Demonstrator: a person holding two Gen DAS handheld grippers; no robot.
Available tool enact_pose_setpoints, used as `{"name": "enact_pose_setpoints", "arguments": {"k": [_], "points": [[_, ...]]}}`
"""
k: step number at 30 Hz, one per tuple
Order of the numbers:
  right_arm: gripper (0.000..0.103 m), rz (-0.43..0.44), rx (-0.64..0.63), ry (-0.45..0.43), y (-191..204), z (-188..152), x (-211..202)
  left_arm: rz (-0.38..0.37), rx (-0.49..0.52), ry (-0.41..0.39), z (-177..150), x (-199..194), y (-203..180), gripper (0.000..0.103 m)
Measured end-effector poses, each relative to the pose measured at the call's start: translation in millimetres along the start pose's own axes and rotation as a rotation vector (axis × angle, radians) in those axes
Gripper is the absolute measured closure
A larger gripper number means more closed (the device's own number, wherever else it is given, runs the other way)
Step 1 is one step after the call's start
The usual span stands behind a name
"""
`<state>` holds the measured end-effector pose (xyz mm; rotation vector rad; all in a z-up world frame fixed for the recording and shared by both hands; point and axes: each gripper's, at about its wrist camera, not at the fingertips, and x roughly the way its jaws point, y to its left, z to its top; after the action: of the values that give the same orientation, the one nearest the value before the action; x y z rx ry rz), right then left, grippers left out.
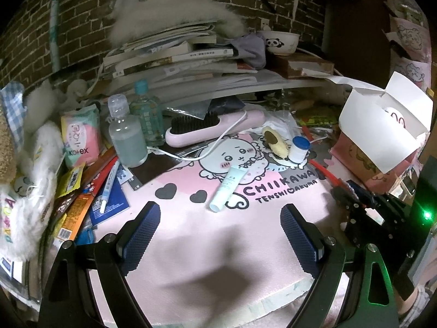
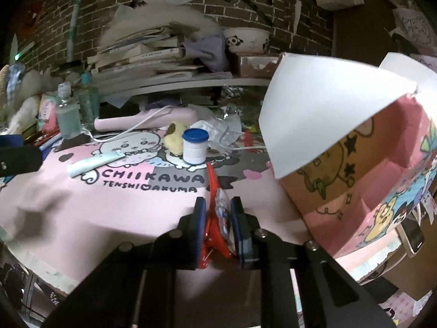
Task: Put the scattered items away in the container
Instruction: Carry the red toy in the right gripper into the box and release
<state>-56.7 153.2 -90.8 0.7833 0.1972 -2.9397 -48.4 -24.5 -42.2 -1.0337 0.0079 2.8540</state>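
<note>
My right gripper point(image 2: 217, 205) is shut on a red clip point(image 2: 211, 186) with a cartoon charm, held just above the pink mat point(image 2: 123, 210). The clip's long red end points toward a white jar with a blue lid point(image 2: 194, 147). Right beside it stands the container, a pink cartoon box point(image 2: 355, 191) with white flaps open. My left gripper point(image 1: 220, 216) hangs open over the mat with nothing between its fingers. Ahead of it lie a pale blue tube point(image 1: 230, 184), a yellow plush point(image 1: 274, 143) and the jar point(image 1: 299, 150). The box point(image 1: 377, 136) is at the far right.
A pink hairbrush point(image 1: 215, 128) with a white cable lies behind the mat. Two bottles point(image 1: 128, 136) and several packets point(image 1: 82, 136) crowd the left. A book stack point(image 1: 177, 54) and a panda bowl point(image 1: 281, 42) sit on the shelf behind. A phone point(image 2: 412, 235) lies by the box.
</note>
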Motion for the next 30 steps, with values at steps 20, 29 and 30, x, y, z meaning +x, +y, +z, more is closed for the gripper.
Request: {"name": "enact_pose_setpoints", "arguments": {"k": [20,29,30], "points": [[0.087,0.187,-0.108,-0.218,36.2,56.5,-51.6,0.013,-0.046,-0.028,-1.7,-13.5,15.8,0.015],[0.087,0.102,-0.009,-0.158,-66.7,104.5,-72.3,-0.016,-0.029,-0.034,4.5,-8.0,4.4,0.015],[0.087,0.084,-0.007,-0.142,-81.2,107.1,-73.8,-0.019,-0.027,-0.034,5.8,-6.8,2.2,0.015]]}}
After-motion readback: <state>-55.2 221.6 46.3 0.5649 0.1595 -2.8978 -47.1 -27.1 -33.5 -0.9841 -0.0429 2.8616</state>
